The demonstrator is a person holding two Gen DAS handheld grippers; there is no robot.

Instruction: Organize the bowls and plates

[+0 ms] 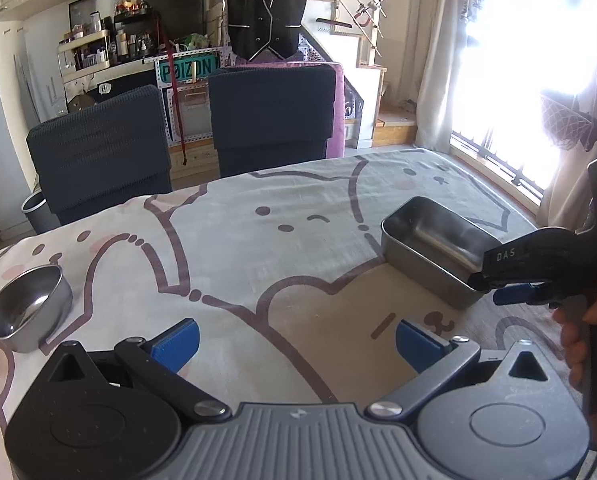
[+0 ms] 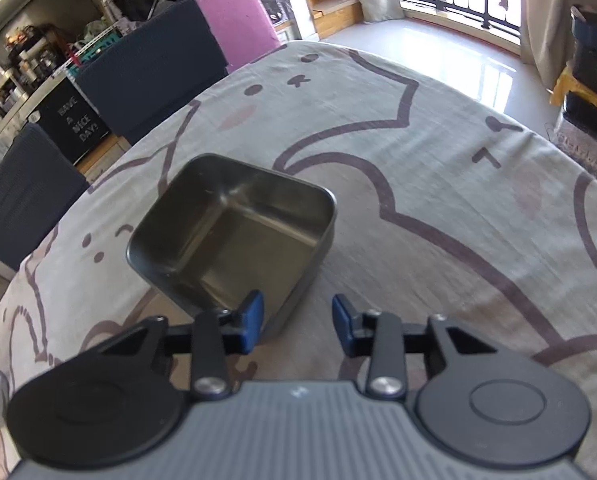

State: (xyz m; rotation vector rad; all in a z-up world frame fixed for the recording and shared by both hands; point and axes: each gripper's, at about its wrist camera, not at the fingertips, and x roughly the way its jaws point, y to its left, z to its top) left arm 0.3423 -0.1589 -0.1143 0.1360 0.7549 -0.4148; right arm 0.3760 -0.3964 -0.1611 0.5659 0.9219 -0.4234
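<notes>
A square steel container [image 2: 234, 232] sits on the cartoon-print tablecloth [image 2: 438, 184]; it also shows at the right of the left wrist view [image 1: 426, 248]. My right gripper [image 2: 298, 322] is open, its jaws astride the container's near right corner, the left pad inside the rim and the right pad outside. In the left wrist view the right gripper [image 1: 498, 280] reaches in from the right at the container's rim. A small round steel bowl [image 1: 28, 306] lies tilted at the table's left. My left gripper [image 1: 296, 342] is open and empty above the cloth, between the bowl and the container.
Two dark chairs [image 1: 102, 152] [image 1: 272, 116] stand at the table's far edge, one with a pink cover behind it. A grey bin [image 1: 38, 212] stands on the floor at the left. A bright window [image 1: 530, 60] is at the right.
</notes>
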